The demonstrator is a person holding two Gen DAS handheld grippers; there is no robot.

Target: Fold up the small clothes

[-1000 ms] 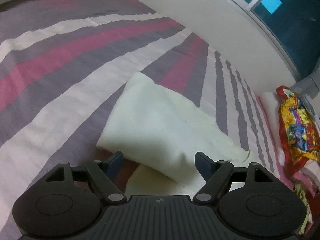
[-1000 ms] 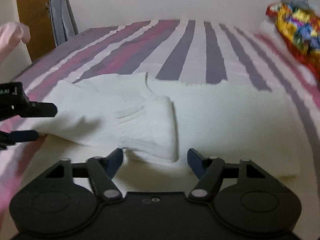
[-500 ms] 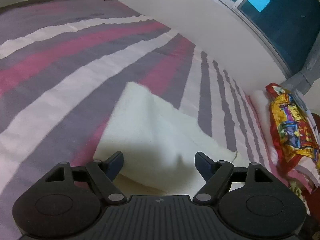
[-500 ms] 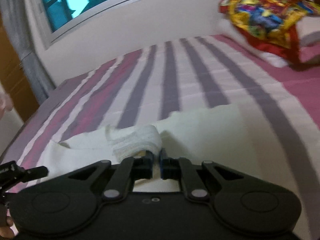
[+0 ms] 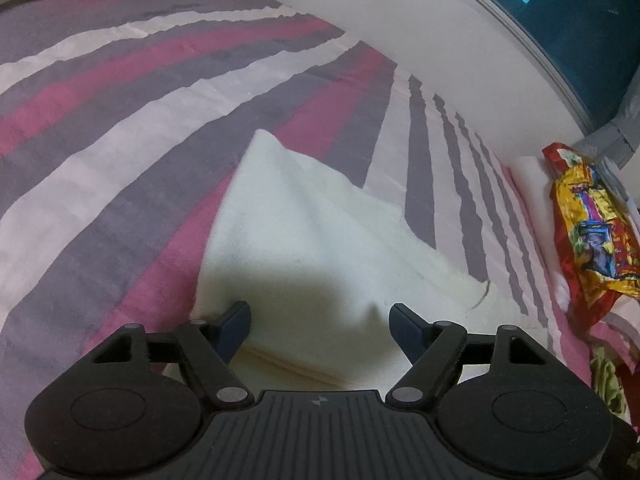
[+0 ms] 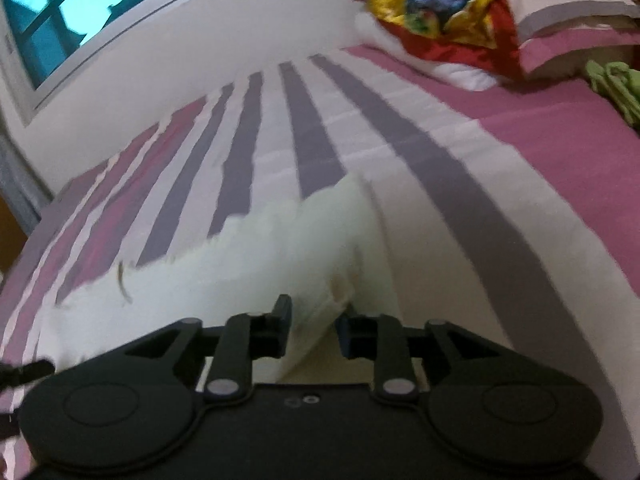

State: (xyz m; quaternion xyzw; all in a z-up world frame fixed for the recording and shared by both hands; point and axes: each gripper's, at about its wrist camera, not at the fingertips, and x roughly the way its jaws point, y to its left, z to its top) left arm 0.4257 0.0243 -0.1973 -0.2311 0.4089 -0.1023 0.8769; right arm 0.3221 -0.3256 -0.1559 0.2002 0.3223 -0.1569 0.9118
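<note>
A cream-white small garment (image 5: 312,240) lies folded on the striped bedsheet (image 5: 120,128). My left gripper (image 5: 320,322) hovers open over its near edge, the wide-apart jaws touching nothing. In the right wrist view the same garment (image 6: 260,264) is blurred by motion. A folded edge of it runs between the jaws of my right gripper (image 6: 316,326). Those jaws are opening, a gap shows beside each pad, and the cloth sits loosely between them. The left gripper's fingertips (image 6: 28,370) peek in at the far left edge of that view.
A red and yellow patterned cloth (image 6: 436,4) lies on a pillow (image 6: 572,12) at the head of the bed, with a green cloth (image 6: 616,84) beside it. A white wall (image 5: 420,28) and a window (image 6: 68,12) border the far side of the bed.
My right gripper shut on the garment's rolled sleeve part, rolled and swung across the garment with it, and its jaws have now parted. The left gripper stayed open and barely shifted.
</note>
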